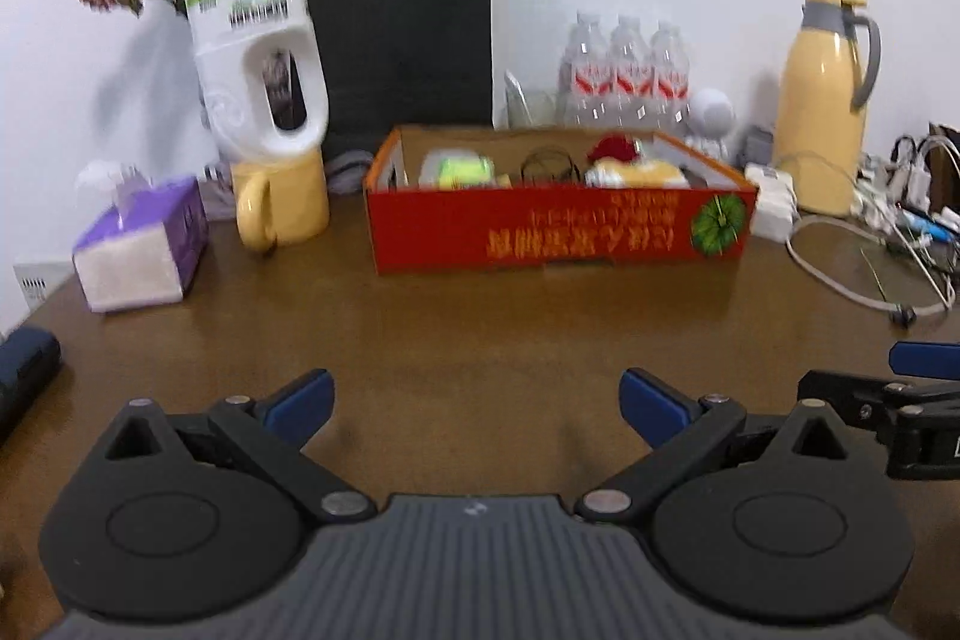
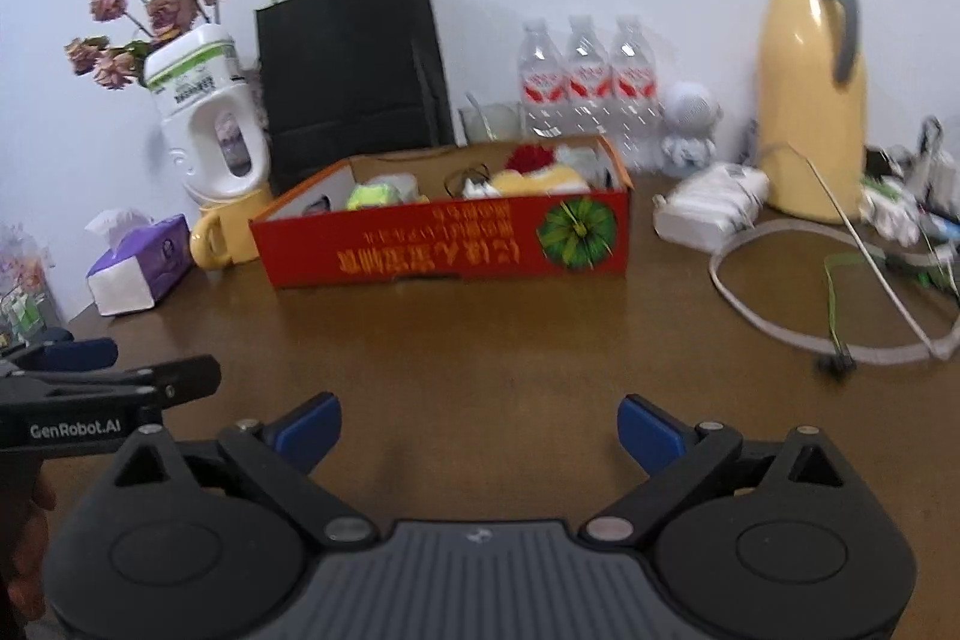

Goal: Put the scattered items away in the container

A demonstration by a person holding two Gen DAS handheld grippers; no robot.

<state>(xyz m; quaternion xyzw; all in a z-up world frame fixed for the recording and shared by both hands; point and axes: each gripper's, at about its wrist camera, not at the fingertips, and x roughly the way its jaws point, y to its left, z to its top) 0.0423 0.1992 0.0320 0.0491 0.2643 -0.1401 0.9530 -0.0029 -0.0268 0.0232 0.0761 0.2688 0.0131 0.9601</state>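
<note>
A red cardboard box (image 1: 558, 232) (image 2: 456, 250) stands open-topped at the back of the brown table. Inside it lie a green-yellow packet (image 1: 465, 172) (image 2: 375, 195), a yellow soft item (image 1: 651, 173) (image 2: 540, 181), something red (image 1: 613, 148) (image 2: 531, 157) and a dark wire ring (image 1: 549, 165). My left gripper (image 1: 477, 403) hangs open over bare table well short of the box, nothing between its blue pads. My right gripper (image 2: 480, 430) is likewise open and empty over the table. Each gripper shows at the edge of the other's view.
Behind the box stand a black paper bag (image 1: 402, 28), water bottles (image 1: 624, 70), a yellow thermos (image 1: 825, 100) and a yellow mug (image 1: 279, 208) under a white container with dried flowers. A purple tissue box (image 1: 141, 250) sits left; cables and a white adapter (image 2: 708, 205) lie right.
</note>
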